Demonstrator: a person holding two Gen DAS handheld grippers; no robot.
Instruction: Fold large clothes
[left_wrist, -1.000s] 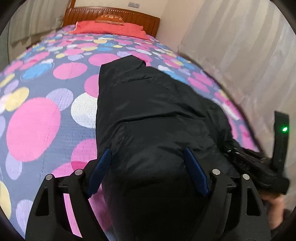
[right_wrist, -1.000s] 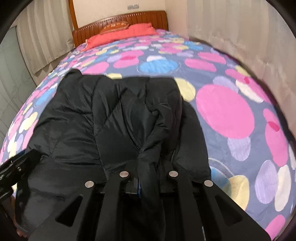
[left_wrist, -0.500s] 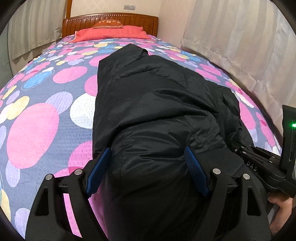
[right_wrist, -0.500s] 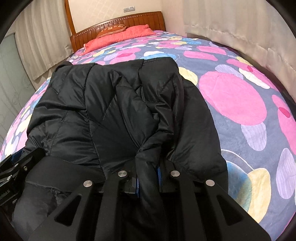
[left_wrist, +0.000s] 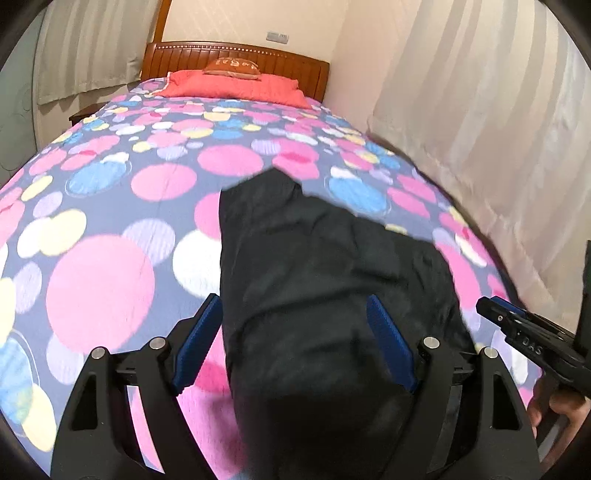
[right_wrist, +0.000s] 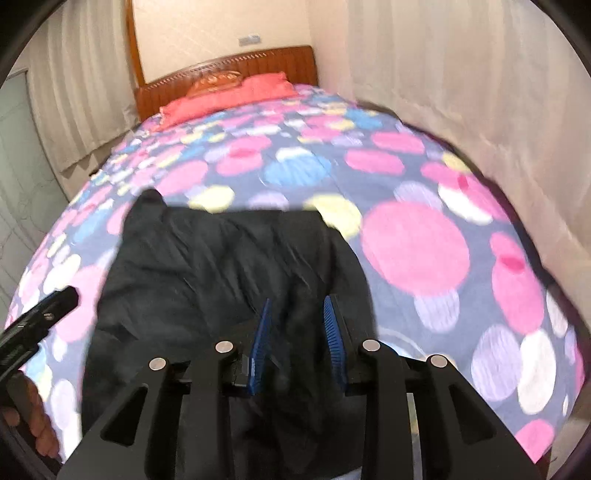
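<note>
A black padded jacket (left_wrist: 325, 280) lies folded lengthwise on the bed, also seen in the right wrist view as the jacket (right_wrist: 221, 273). My left gripper (left_wrist: 293, 301) hovers over its near end, open wide, blue pads apart with the fabric lying below them. My right gripper (right_wrist: 297, 301) is over the jacket's right side; its jaws are opening and the pads stand clear of the fabric, with no fold rising between them. Each gripper shows in the other's view: the right gripper (left_wrist: 524, 336) and the left gripper (right_wrist: 37, 314). Both views are motion-blurred.
The bedspread (left_wrist: 99, 288) is grey-blue with pink, yellow and blue circles. Red pillows (left_wrist: 236, 86) lie against a wooden headboard (left_wrist: 236, 55) at the far end. Curtains (left_wrist: 498, 122) hang close along the right side. A hand (right_wrist: 33, 417) holds the left gripper.
Both grippers have lifted away from the jacket, which now looks smaller and lower. The right gripper, shut on a pinched fold before, has parted its pads and let the fold drop.
</note>
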